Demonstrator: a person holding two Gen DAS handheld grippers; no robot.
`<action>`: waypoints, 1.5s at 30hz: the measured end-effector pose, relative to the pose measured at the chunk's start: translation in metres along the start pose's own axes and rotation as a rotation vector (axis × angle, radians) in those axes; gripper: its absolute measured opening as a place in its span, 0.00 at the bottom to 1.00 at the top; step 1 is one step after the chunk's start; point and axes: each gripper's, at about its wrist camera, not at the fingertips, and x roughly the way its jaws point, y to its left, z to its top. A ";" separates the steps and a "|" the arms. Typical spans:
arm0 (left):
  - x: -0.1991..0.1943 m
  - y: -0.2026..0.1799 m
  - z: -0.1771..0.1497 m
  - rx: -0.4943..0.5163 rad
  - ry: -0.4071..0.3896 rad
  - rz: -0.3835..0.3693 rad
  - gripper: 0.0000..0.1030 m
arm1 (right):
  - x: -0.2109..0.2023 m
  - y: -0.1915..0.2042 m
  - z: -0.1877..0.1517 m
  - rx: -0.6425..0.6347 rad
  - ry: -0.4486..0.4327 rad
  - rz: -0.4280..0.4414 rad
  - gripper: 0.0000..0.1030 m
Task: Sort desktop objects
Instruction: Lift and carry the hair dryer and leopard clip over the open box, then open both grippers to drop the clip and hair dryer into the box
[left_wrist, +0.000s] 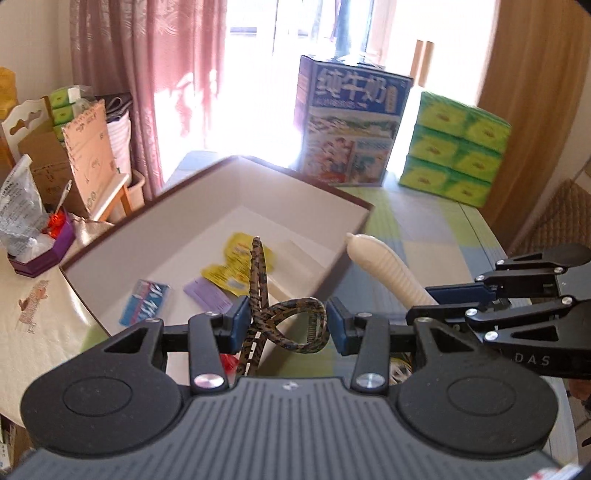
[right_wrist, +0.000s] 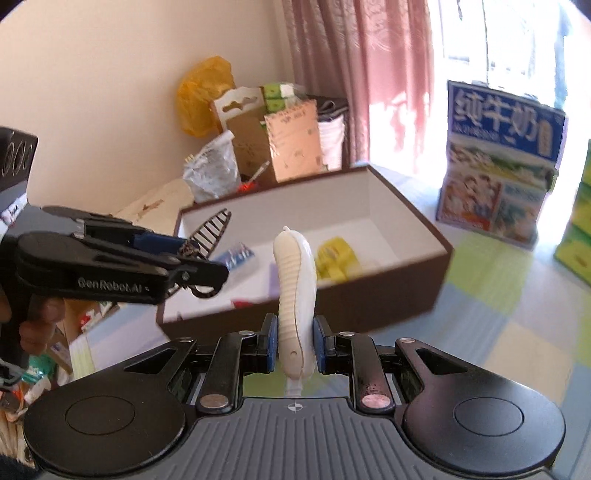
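Two grippers above one open box (left_wrist: 218, 206): left gripper (left_wrist: 286, 325) clamps one speckled hair clip (left_wrist: 295, 325); right gripper (right_wrist: 294, 345) clamps one white handle (right_wrist: 295, 288). Inside, far: two yellow packets (left_wrist: 236, 266), one blue packet (left_wrist: 146, 301), one purple card (left_wrist: 208, 299).

Both views are fisheye, each looking forward and downward along its own gripper's fingers from just behind them. The left wrist view faces the open box (left_wrist: 258, 206) from its near side, close above the rim, with the milk carton (left_wrist: 351, 122) and green packs (left_wrist: 454, 155) far behind and the window beyond. The right wrist view stands a little further right and back, facing the same box (right_wrist: 314, 236) across its near right corner, with the carton (right_wrist: 498, 162) at far right. Both share the box, the carton, the curtain and the cluttered far-left corner; each also catches the other gripper at its edge.
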 end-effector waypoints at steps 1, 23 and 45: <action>0.002 0.005 0.004 -0.004 -0.004 0.002 0.38 | 0.005 0.000 0.007 0.000 -0.003 0.007 0.17; 0.107 0.081 0.080 -0.049 0.042 0.017 0.38 | 0.149 -0.037 0.119 -0.214 0.007 -0.092 0.17; 0.220 0.091 0.074 -0.031 0.164 -0.002 0.38 | 0.249 -0.089 0.102 -0.255 0.175 -0.174 0.17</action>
